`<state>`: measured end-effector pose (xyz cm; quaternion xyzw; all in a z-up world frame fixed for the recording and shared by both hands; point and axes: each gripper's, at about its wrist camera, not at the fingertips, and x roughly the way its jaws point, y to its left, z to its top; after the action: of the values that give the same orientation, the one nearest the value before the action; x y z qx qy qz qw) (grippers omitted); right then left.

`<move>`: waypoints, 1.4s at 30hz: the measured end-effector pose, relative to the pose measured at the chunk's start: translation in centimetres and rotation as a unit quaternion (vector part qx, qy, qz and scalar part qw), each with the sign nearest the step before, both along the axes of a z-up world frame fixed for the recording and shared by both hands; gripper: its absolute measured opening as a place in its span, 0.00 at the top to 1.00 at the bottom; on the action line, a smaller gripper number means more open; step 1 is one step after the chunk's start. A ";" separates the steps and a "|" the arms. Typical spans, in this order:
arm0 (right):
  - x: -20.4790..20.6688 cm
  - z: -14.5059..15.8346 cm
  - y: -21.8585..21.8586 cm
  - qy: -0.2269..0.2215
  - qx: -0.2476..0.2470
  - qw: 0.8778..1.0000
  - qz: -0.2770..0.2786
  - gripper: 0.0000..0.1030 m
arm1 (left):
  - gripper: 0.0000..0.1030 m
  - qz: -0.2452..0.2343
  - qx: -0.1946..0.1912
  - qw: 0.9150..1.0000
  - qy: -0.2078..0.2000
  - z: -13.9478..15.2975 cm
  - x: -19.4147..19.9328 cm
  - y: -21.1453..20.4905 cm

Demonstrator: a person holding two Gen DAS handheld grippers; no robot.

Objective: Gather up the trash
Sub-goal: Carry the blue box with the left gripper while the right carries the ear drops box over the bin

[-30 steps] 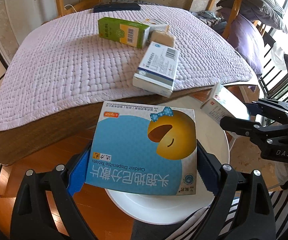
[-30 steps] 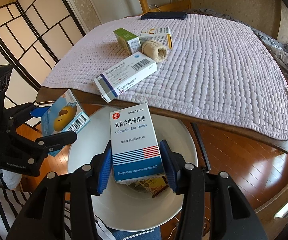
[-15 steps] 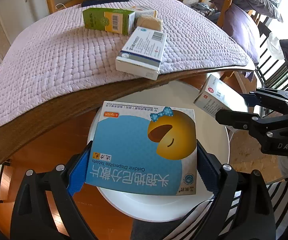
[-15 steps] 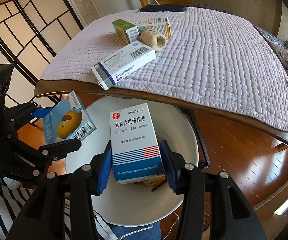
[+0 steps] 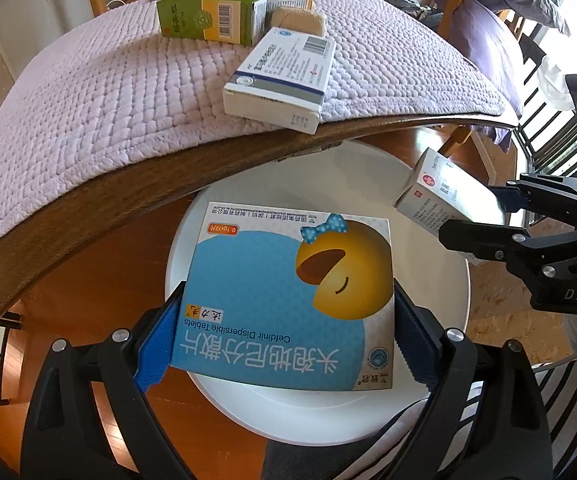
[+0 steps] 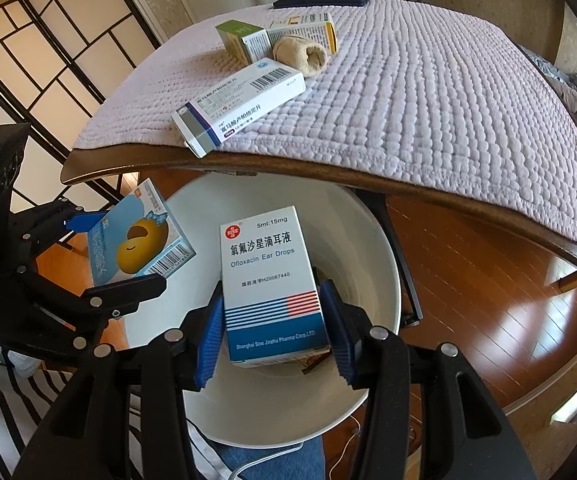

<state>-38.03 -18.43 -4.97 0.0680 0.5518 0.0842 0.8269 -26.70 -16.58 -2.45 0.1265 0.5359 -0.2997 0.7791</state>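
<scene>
L tongs (image 5: pixel 284 344) pinch blue tablet box (image 5: pixel 288 300), R tongs (image 6: pixel 274 332) pinch ear-drops box (image 6: pixel 272 280); both over white bin (image 5: pixel 428 312).

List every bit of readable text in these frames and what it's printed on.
"Cefdinir Dispersible Tablets", "0.1g×12片": blue box in the left tongs.
"Ofloxacin Ear Drops", "5ml:15mg", "SINE", "Shanghai Sine Jinzhu Pharma Corp.,LTD": white box in the right tongs.
"DAS": right tongs' body.
Boxes on the quilt: print too small.

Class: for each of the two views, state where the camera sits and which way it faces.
Left wrist: on the left gripper, facing down at its blue tablet box over the white round bin; right gripper visible.
Right wrist: on the right gripper, facing down at its white ear-drops box; jeans below.
Shared: bin, quilted table, both boxes.
</scene>
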 end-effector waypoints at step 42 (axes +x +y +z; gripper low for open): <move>1.5 -3.0 0.4 0.023 0.002 1.000 0.008 0.55 | 0.09 -0.006 0.024 1.000 0.017 -4.4 0.6 -1.1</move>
<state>-36.55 -18.05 -7.94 0.0672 0.5709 0.0899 0.8133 -26.12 -17.64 -6.81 0.1431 0.5551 -0.2931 0.7651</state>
